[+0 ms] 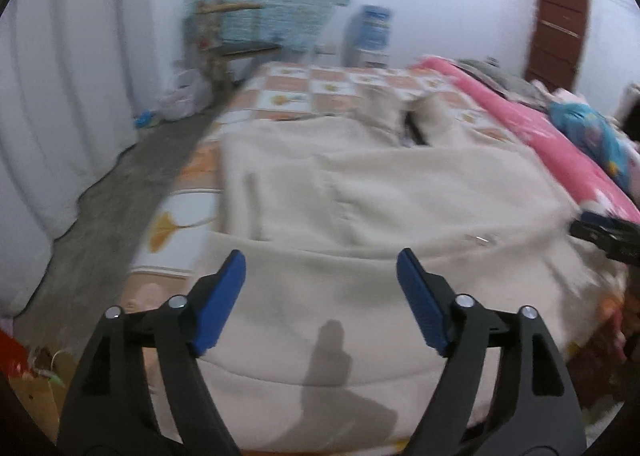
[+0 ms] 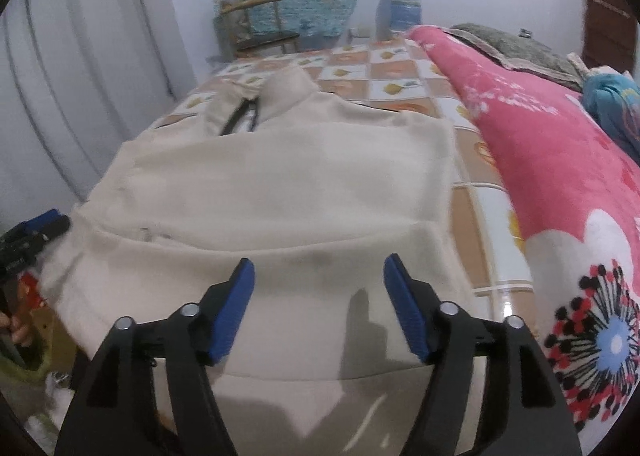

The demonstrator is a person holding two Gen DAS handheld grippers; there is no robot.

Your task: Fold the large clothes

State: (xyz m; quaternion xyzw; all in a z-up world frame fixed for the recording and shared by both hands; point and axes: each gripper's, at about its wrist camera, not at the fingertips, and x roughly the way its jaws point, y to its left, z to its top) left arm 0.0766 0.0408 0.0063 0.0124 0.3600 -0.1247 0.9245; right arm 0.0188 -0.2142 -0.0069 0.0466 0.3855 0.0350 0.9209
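Okay, both my claws hang over the cream fleece jacket (image 1: 380, 191), which lies spread on the bed over the checked flower sheet (image 1: 304, 95), collar end at the far side with the dark zip showing. My left gripper (image 1: 320, 260) stands wide, blue pads (image 1: 224, 296) apart, nothing between them, fleece just below. My right gripper (image 2: 318, 268) is wide too, pads clear of the cloth, nothing pinched. A fold line runs across the jacket just ahead of both claws, the near hem band hanging toward me off the bed edge. In the right view my left claw pokes in at the jacket's left edge; in the left view the right claw sits at the jacket's right edge. Pink flower blanket (image 2: 540, 143) lies beside the jacket on the right, apart from it. Wooden chair (image 2: 256, 23) stands beyond the bed. Left view is blurred.
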